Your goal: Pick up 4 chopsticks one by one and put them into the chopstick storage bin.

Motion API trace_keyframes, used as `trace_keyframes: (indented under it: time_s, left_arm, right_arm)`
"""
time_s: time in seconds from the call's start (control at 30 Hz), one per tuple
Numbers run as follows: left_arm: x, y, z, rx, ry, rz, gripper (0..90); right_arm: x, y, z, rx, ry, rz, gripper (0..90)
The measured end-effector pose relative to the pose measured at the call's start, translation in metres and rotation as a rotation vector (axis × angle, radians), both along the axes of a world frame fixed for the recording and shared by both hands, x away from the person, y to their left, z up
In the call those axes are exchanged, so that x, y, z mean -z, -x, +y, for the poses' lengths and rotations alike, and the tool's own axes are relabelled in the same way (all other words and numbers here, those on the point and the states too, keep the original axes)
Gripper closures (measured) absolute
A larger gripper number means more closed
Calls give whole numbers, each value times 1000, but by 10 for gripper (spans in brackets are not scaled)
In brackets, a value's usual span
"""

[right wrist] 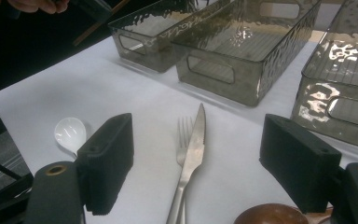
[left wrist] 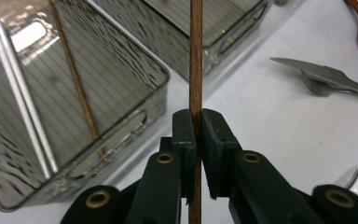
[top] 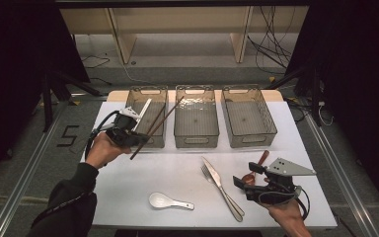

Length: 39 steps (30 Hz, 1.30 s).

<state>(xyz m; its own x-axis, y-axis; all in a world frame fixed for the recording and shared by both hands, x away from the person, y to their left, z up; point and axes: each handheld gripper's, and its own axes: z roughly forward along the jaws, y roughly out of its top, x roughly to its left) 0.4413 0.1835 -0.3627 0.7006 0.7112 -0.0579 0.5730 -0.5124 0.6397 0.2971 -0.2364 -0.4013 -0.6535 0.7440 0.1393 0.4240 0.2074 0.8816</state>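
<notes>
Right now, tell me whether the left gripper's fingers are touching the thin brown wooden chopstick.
Touching. In the left gripper view the left gripper's black fingers press on the brown wooden chopstick from both sides.

We noted a white table (top: 128, 182) bearing three grey bins (top: 196, 118) in a row along its far edge. Nearer lay a white spoon (top: 168, 201), a knife (top: 220, 182) across a fork (top: 208, 172), and a wooden spoon (top: 256, 165).

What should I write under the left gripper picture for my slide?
Left gripper clamps a wooden chopstick beside a bin already holding chopsticks.
</notes>
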Motion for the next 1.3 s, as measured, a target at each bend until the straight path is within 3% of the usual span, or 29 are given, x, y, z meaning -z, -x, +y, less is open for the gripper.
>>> trace_keyframes:
  time_s: [0.6, 0.87, 1.03, 1.3]
  left_arm:
    - [-12, -40, 6, -74, 3, -23, 836]
    - [-11, -63, 13, -130, -12, -35, 836]
    - [-8, -74, 16, -165, 1, -40, 836]
    - [-3, -91, 13, -192, -32, -40, 836]
  right_arm:
    - [0, 0, -1, 1, -5, 3, 267]
    - [0, 0, -1, 0, -5, 3, 267]
    - [0, 0, 0, -4, -4, 1, 267]
    - [0, 0, 0, -6, -3, 1, 267]
